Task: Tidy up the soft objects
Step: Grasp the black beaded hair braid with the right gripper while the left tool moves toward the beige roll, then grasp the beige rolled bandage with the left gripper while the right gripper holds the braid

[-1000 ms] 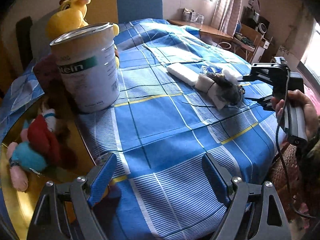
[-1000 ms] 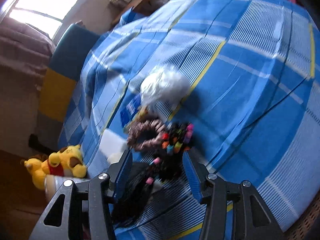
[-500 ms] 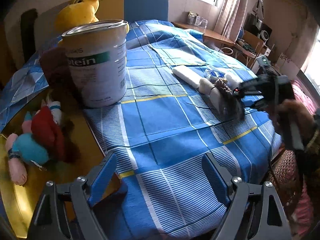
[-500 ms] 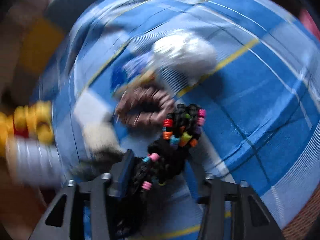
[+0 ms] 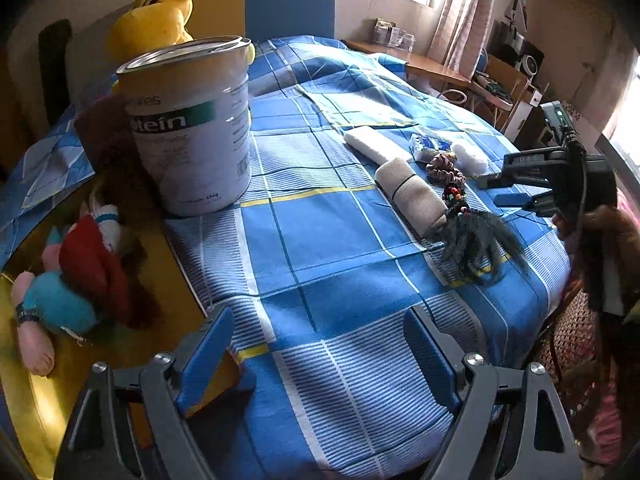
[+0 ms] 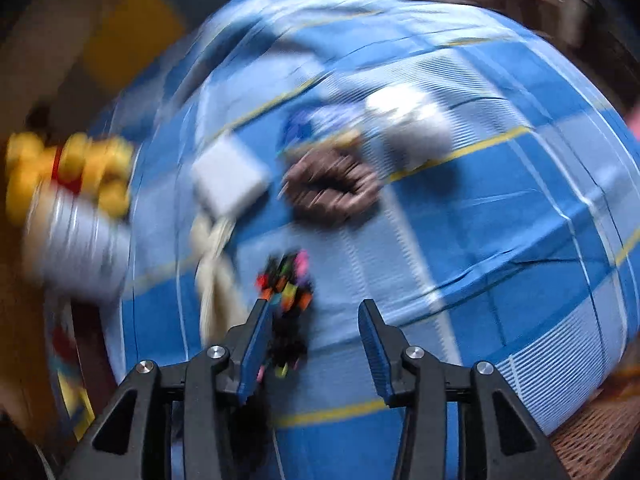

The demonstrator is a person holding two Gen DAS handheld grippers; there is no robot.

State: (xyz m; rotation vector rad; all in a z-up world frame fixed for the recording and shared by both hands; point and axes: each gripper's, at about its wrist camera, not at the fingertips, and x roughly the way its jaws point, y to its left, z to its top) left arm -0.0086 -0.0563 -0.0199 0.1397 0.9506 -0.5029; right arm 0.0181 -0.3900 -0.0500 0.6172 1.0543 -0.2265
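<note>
A black hairpiece with coloured beads [image 5: 476,240] lies on the blue checked cloth [image 5: 320,240], beside a beige fabric roll [image 5: 412,196]. A brown scrunchie [image 5: 444,168], a white pad [image 5: 372,144] and a white roll [image 5: 472,158] lie just beyond. My right gripper [image 5: 494,191], held by a hand, hovers to the right of them. In the blurred right wrist view its jaws [image 6: 314,306] are opening; the hairpiece [image 6: 286,280] lies against the left finger, unpressed. My left gripper [image 5: 318,316] stands open and empty over the near cloth.
A tall protein tin [image 5: 192,128] stands at the left on the cloth, with a yellow plush toy [image 5: 156,20] behind it. A small doll in red and blue [image 5: 68,276] lies on the bare yellow tabletop at the left. A desk with clutter stands at the back right.
The right gripper has rolled and drawn back to the right; the beaded hairpiece that sat between its jaws now lies on the cloth. The left gripper has barely shifted.
</note>
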